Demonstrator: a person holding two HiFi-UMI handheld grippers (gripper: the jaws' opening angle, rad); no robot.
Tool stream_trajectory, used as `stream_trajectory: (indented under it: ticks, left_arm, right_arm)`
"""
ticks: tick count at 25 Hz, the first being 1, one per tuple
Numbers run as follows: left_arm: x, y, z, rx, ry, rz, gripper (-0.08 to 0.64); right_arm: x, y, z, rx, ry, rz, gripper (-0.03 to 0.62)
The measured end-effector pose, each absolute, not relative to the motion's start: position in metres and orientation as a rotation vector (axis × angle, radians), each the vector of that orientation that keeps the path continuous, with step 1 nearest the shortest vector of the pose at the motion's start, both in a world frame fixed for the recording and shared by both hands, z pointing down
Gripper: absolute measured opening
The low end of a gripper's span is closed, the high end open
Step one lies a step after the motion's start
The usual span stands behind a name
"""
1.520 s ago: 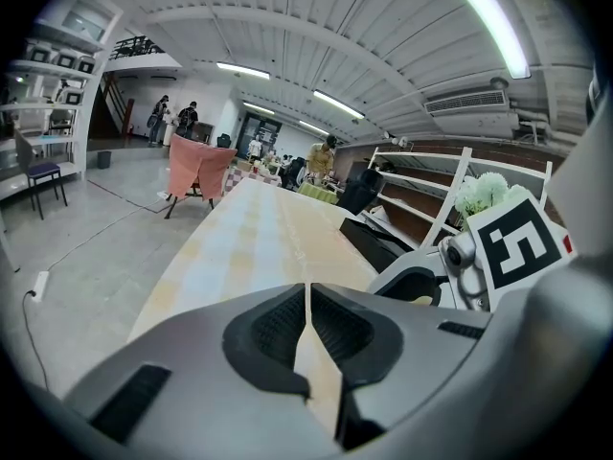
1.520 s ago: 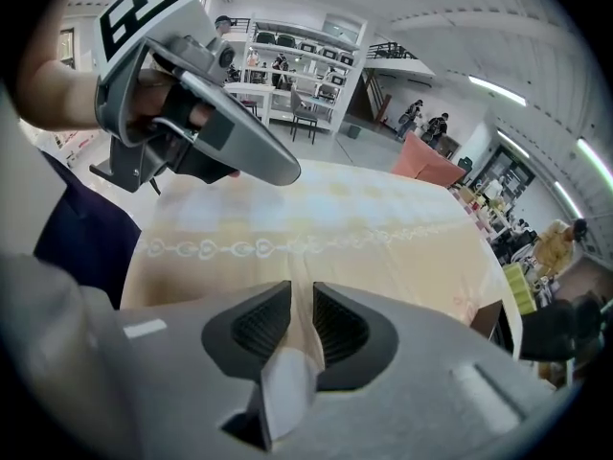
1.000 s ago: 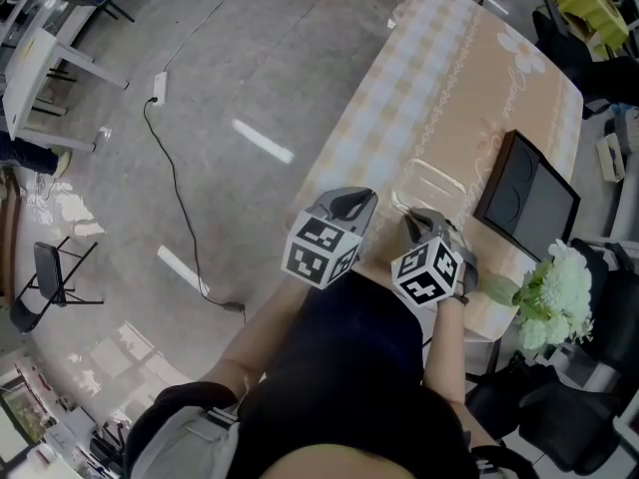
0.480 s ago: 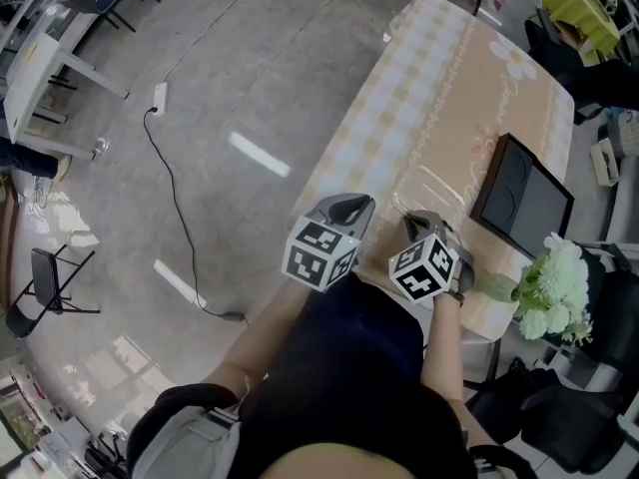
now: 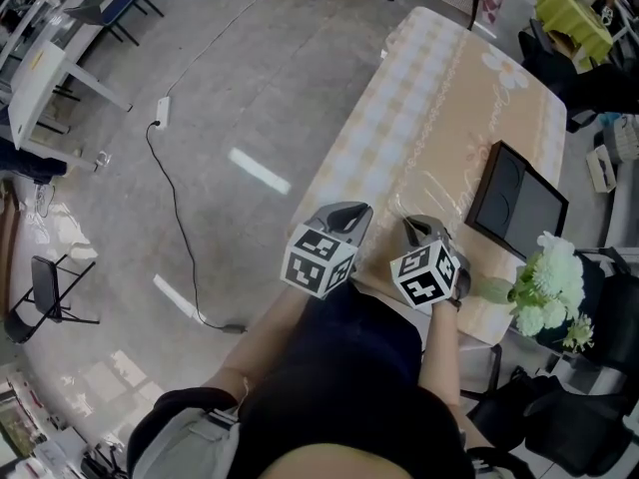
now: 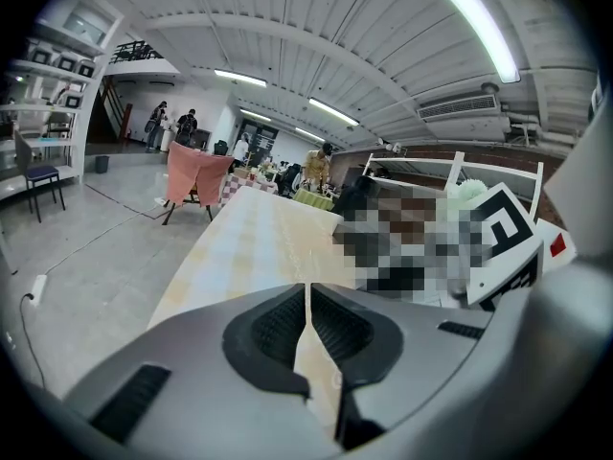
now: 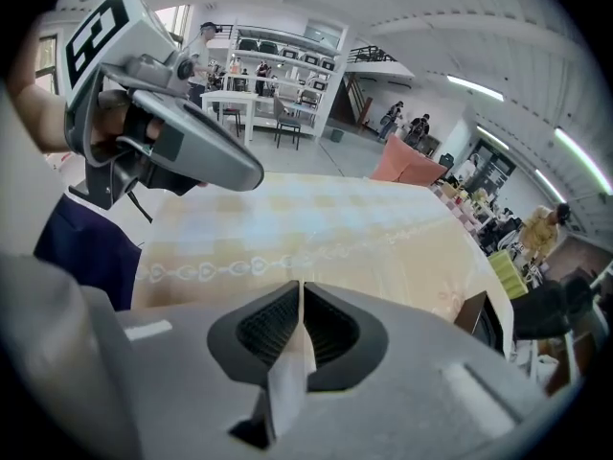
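I hold both grippers side by side over the near end of a long table (image 5: 449,108) covered with a peach and pale-checked cloth. My left gripper (image 5: 349,211) is shut, its jaws pressed together with nothing between them, and it hangs over the table's near left corner. My right gripper (image 5: 417,225) is also shut and empty, a hand's width to its right. In the left gripper view the left gripper (image 6: 307,290) points along the table (image 6: 259,242). From the right gripper (image 7: 300,290) I see the left gripper's body and marker cube (image 7: 163,142) at upper left.
A black tray (image 5: 514,203) lies on the table's right side, with white flowers (image 5: 544,282) beside it. A cable (image 5: 170,188) runs over the grey floor at left. A pink-draped chair (image 6: 196,171) stands past the table's far end. White shelving (image 7: 278,65) and people are far off.
Both grippers stay shut and keep almost the same place over the table's near end. The head view has drifted slightly, so the table shows a little higher.
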State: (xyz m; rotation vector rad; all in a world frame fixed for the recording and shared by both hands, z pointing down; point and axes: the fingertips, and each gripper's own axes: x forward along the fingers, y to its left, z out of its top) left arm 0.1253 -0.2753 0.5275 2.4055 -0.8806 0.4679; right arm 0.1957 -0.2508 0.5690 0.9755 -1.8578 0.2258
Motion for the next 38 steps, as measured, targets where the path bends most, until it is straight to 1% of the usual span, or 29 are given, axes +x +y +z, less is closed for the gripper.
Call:
stream_trajectory:
  ticks: [4, 8, 20, 31, 38]
  left_arm:
    - [0.134, -0.287, 0.519, 2.427, -0.870, 0.469, 0.025]
    - [0.131, -0.277, 0.513, 2.463, -0.867, 0.464, 0.025]
    - [0.132, -0.295, 0.475, 2.552, -0.900, 0.403, 0.025]
    - [0.134, -0.308, 0.440, 2.633, -0.917, 0.352, 0.025]
    - [0.138, -0.316, 0.393, 2.713, -0.965, 0.206, 0.025]
  right_arm:
    - [0.207, -0.266, 0.554, 1.043, -1.875, 0.225, 0.020]
    - [0.204, -0.259, 0.538, 1.110, -1.885, 0.179, 0.020]
    - [0.205, -0.278, 0.464, 1.303, -1.963, 0.045, 0.020]
    - [0.220, -0.290, 0.380, 1.681, -2.175, 0.003, 0.020]
    - [0.251, -0.288, 0.333, 1.969, -2.271, -0.032, 0.020]
